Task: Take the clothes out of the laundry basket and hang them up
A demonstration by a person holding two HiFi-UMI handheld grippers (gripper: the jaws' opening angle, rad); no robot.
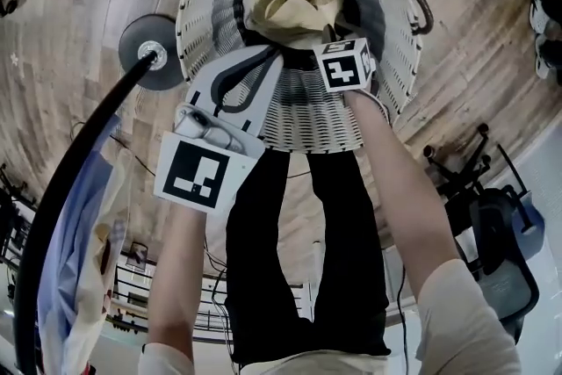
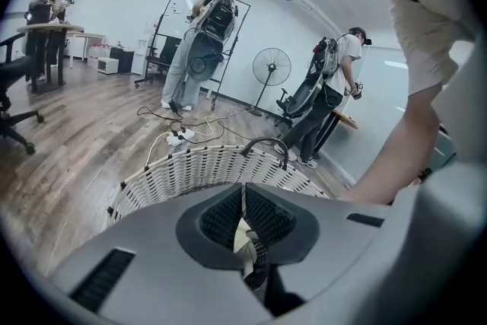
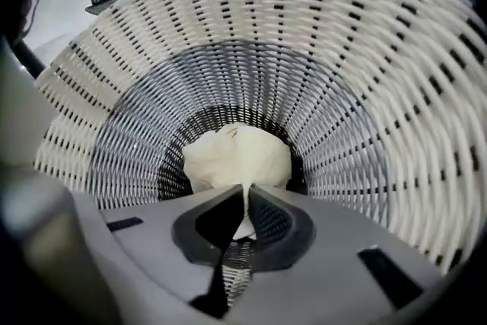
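Observation:
A white woven laundry basket (image 1: 391, 31) stands on the wood floor below me. A cream garment (image 1: 290, 3) lies crumpled at its bottom. My right gripper (image 1: 321, 32) reaches down inside the basket and is shut on the cream garment (image 3: 237, 156); a fold of the cloth is pinched between its pads. My left gripper (image 1: 270, 57) hovers over the basket's near rim (image 2: 190, 171) with its jaws shut. A sliver of cream shows through their gap, and no cloth is plainly held. The basket's wall (image 3: 365, 87) fills the right gripper view.
A black clothes rail (image 1: 70, 189) curves along the left, with a light blue garment (image 1: 83, 250) hanging on it and its round base (image 1: 149, 48) beside the basket. An office chair (image 1: 505, 250) stands at the right. People, a fan (image 2: 272, 65) and floor cables (image 2: 179, 135) lie beyond.

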